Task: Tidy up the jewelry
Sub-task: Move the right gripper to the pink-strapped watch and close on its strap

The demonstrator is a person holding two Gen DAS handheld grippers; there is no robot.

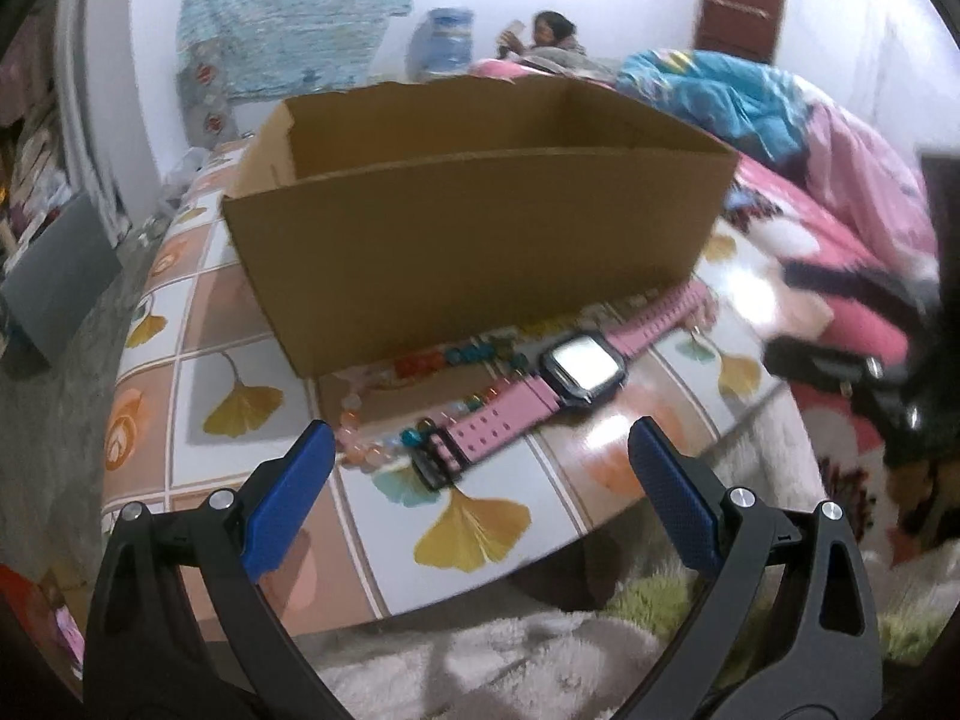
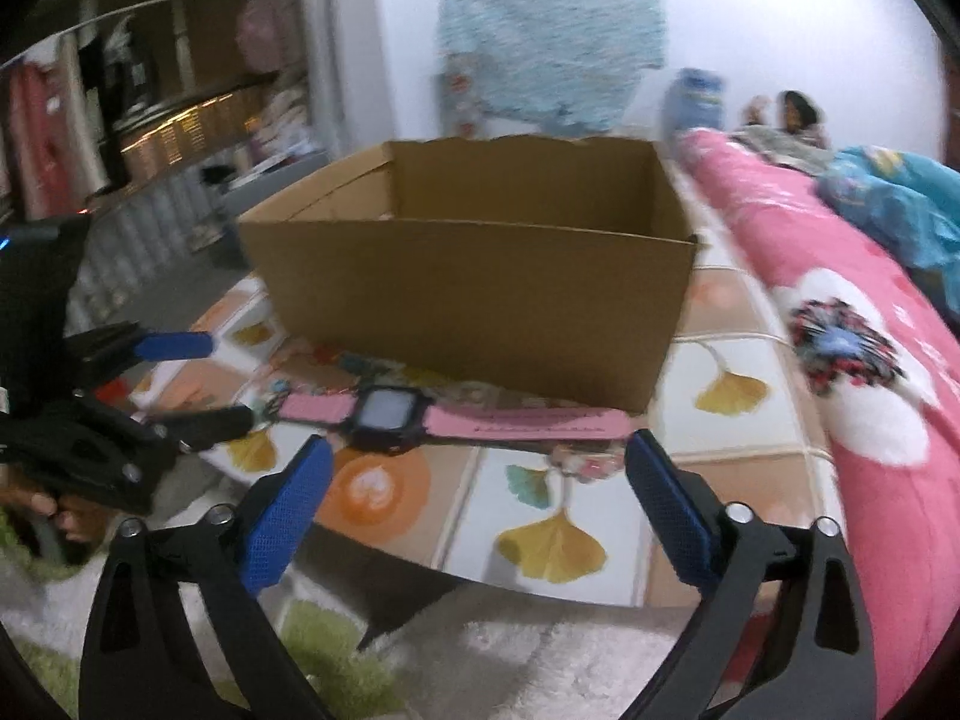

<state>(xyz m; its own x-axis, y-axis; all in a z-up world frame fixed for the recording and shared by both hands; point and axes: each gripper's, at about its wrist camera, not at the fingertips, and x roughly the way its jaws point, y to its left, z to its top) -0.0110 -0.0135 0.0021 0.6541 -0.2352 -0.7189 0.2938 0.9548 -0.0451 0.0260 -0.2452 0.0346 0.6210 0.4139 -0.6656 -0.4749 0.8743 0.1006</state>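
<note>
A pink-strapped watch [image 1: 579,369] with a dark square case lies flat on the tiled table [image 1: 240,402], in front of an open cardboard box [image 1: 480,228]. Strings of coloured beads [image 1: 420,363] lie around it. My left gripper [image 1: 483,429] is open just short of the watch's buckle end, nothing between its blue pads. In the right wrist view the watch [image 2: 390,411] lies crosswise before the box [image 2: 480,300]. My right gripper [image 2: 480,441] hangs open just in front of it and grips nothing. The left gripper [image 2: 222,381] shows at the watch's left end.
The table [image 2: 558,540] carries a ginkgo-leaf pattern and stands over a fluffy rug [image 2: 540,660]. Pink bedding [image 2: 870,420] and a blue blanket [image 1: 720,96] rise on the right, with a person [image 1: 549,30] lying at the far end. Shelves [image 2: 150,120] fill the left.
</note>
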